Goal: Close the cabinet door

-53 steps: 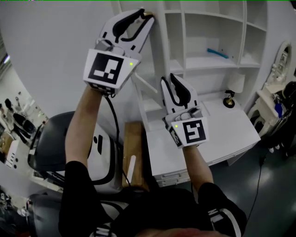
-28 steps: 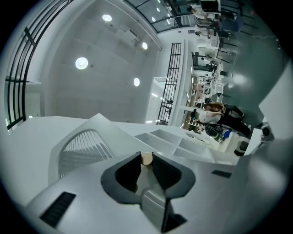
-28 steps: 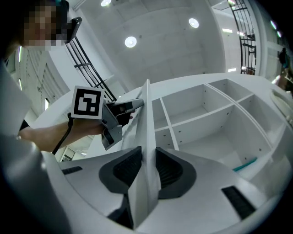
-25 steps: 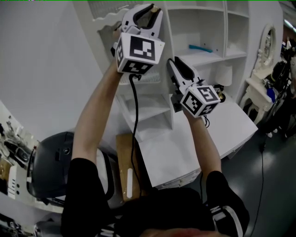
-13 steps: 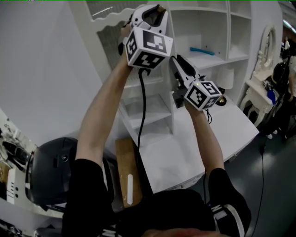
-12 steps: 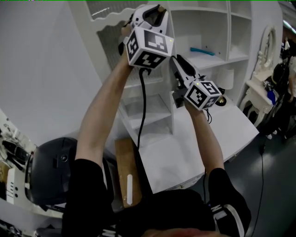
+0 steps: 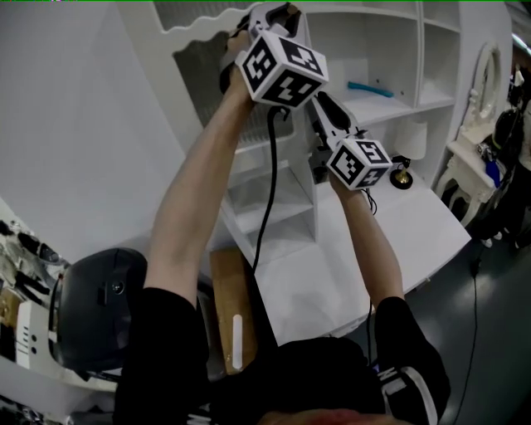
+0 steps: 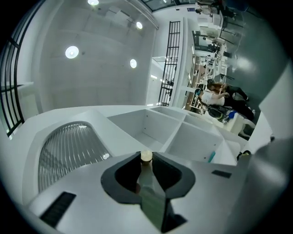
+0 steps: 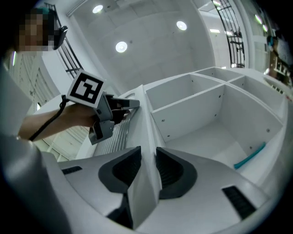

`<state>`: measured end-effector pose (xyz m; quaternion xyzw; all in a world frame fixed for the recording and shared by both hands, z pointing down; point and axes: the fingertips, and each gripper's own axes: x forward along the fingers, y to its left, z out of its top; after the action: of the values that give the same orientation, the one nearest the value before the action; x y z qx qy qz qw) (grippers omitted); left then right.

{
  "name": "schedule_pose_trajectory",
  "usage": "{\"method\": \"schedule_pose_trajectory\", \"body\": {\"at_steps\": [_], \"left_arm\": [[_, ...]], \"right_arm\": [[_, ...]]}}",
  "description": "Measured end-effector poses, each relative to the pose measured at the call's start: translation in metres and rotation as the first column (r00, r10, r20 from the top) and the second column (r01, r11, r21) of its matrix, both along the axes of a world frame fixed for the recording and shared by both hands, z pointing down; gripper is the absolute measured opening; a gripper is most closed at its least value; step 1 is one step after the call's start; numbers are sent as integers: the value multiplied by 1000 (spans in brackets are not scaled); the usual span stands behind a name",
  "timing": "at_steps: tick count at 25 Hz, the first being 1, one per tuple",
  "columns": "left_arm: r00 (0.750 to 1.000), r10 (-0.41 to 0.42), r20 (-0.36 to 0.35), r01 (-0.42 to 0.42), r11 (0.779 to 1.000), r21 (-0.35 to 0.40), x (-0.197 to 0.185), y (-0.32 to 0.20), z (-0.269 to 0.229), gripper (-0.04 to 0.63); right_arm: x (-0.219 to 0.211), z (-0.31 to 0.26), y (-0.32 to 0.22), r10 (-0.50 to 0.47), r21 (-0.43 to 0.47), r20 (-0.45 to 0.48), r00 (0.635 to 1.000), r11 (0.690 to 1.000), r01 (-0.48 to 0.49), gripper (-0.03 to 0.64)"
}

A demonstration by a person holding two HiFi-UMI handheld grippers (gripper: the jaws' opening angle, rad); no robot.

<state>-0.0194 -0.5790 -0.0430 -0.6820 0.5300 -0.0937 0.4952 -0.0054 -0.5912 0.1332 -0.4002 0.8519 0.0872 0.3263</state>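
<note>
The white cabinet door (image 7: pixel 199 58), with a ribbed pane (image 8: pixel 68 146), stands partly open in front of the shelves (image 7: pixel 373 50). My left gripper (image 7: pixel 278 10) is raised at the door's upper free edge. In the left gripper view the edge runs between the jaws of the left gripper (image 8: pixel 146 161), which are shut on it just below a small brass knob (image 8: pixel 145 156). Lower on the same edge, my right gripper (image 7: pixel 319 100) is also shut on the door (image 9: pixel 145 119), seen between the jaws of the right gripper (image 9: pixel 149 160). The left gripper (image 9: pixel 123 104) shows higher up there.
A teal stick (image 7: pixel 365 88) lies on a middle shelf. Below is a white desk top (image 7: pixel 390 241) with a small brass stand (image 7: pixel 401 178) and a white shade (image 7: pixel 412 137). A black chair (image 7: pixel 91 307) and a wooden board (image 7: pixel 232 307) sit at the lower left.
Both grippers have moved right with the door's edge between their jaws, and the door has swung closer to the shelves.
</note>
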Motion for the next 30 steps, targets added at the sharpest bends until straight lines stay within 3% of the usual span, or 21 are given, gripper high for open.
{"method": "schedule_pose_trajectory", "body": {"at_steps": [3, 5, 10, 15, 22, 25, 27, 30], "left_arm": [[1000, -27, -4, 27, 1000, -6, -2, -8, 1, 84], [999, -39, -9, 39, 999, -12, -3, -13, 1, 84], [998, -17, -56, 15, 999, -34, -7, -22, 1, 84], [998, -37, -57, 36, 999, -30, -10, -30, 2, 84], [997, -33, -74, 33, 999, -10, -12, -34, 4, 86], [992, -15, -127, 11, 999, -35, -11, -33, 7, 86], [988, 3, -153, -14, 998, -68, -14, -29, 15, 86], [962, 89, -260, -130, 981, -142, -22, -13, 38, 86]], "right_arm": [[-5, 5, -4, 123, 12, -46, 991, 992, -122, 104], [-6, 5, -8, 147, 7, -43, 988, 989, -147, 104], [-10, 5, -20, 157, -12, -50, 986, 987, -158, 104], [-15, 6, -27, 180, -37, -101, 979, 982, -184, 104], [-17, 6, -34, 134, -110, -186, 973, 982, -156, 104], [-16, 11, -29, 118, -138, -266, 957, 978, -159, 104], [-12, 13, -14, 144, -107, -300, 943, 977, -183, 104], [-11, 21, 14, 111, -74, -310, 944, 987, -140, 104]]}}
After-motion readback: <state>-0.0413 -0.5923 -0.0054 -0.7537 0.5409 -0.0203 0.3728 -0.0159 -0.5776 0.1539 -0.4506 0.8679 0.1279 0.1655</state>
